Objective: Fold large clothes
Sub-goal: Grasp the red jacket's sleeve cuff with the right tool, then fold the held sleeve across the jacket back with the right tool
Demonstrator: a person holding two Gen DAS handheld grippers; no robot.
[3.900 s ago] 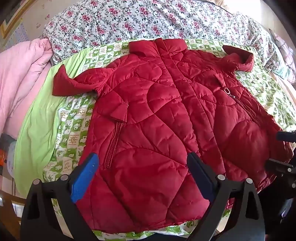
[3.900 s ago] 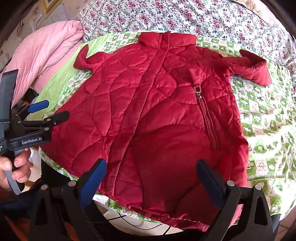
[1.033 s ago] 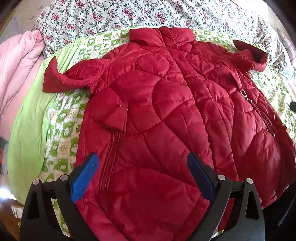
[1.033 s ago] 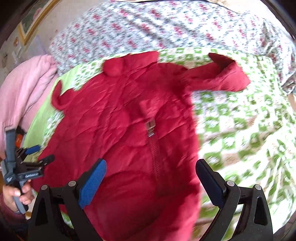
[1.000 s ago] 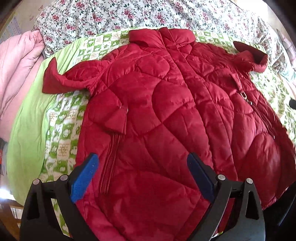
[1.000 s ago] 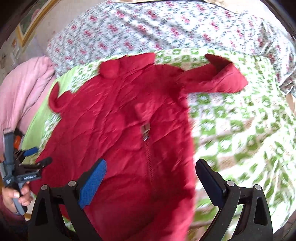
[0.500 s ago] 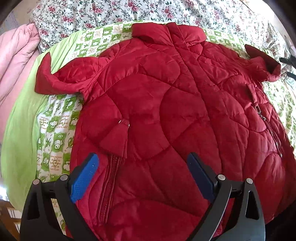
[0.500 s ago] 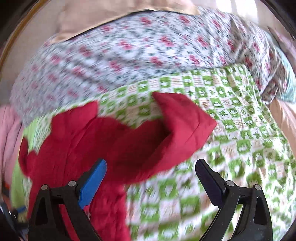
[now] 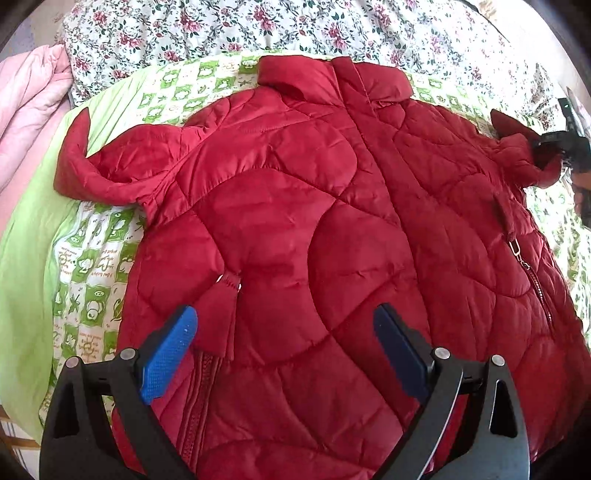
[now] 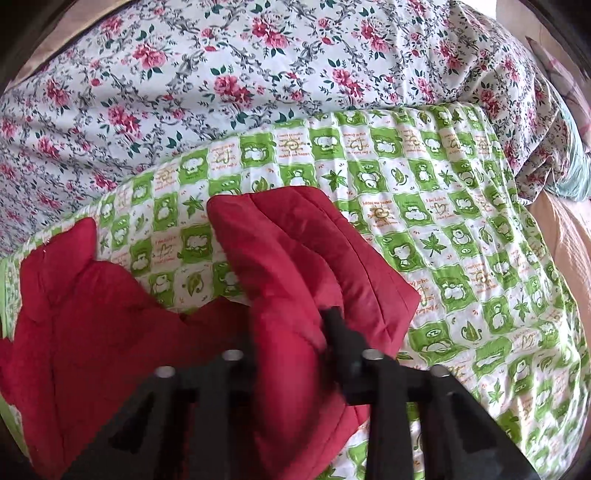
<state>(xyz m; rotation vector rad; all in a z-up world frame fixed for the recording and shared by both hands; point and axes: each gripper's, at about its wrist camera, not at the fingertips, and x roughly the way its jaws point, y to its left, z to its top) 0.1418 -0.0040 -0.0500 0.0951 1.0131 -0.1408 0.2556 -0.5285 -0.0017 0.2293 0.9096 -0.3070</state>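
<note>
Left wrist view: the red quilted puffer jacket (image 9: 314, 229) lies spread flat, front up, on a green-and-white checked quilt (image 9: 92, 280) over a bed, its collar toward a floral-print duvet (image 9: 258, 26) and a pink blanket (image 9: 29, 96) off to the left; the left gripper (image 9: 284, 343) hovers over the jacket's lower front, jaws wide apart and holding nothing; at the far right edge the right gripper (image 9: 554, 142) meets the jacket's sleeve cuff; in the right wrist view the right gripper (image 10: 291, 332) has its jaws clamped on that bunched red sleeve (image 10: 310, 258) above the quilt (image 10: 461, 240).
</note>
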